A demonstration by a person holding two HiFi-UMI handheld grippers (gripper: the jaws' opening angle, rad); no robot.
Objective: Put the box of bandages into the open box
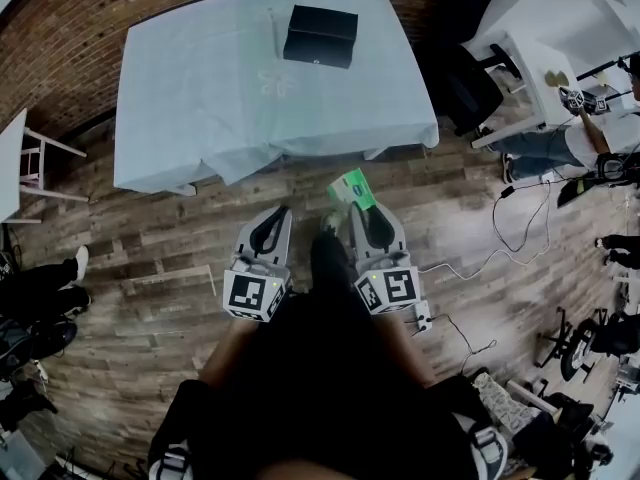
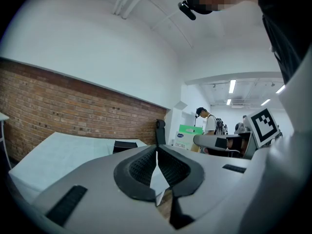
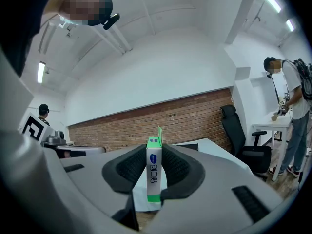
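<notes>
The open box [image 1: 320, 35] is black and sits at the far side of the table [image 1: 200, 98], which has a pale blue cloth over it. Both grippers are held side by side above the wooden floor, short of the table's near edge. My right gripper [image 1: 350, 208] is shut on the box of bandages [image 1: 352, 190], a slim white and green carton standing upright between the pads [image 3: 154, 172]. My left gripper [image 1: 278, 211] is shut and holds nothing, its tips touching [image 2: 157, 150]. The left gripper view shows the black box [image 2: 125, 145] ahead on the table and the carton [image 2: 190, 134] off to the right.
A black office chair [image 1: 470, 83] stands off the table's right corner. Beside it is a white desk [image 1: 540, 68] with a person [image 1: 590, 133] working at it. Cables [image 1: 520, 223] trail over the floor on the right. A white stool [image 1: 20, 163] and someone's feet [image 1: 50, 278] are at left.
</notes>
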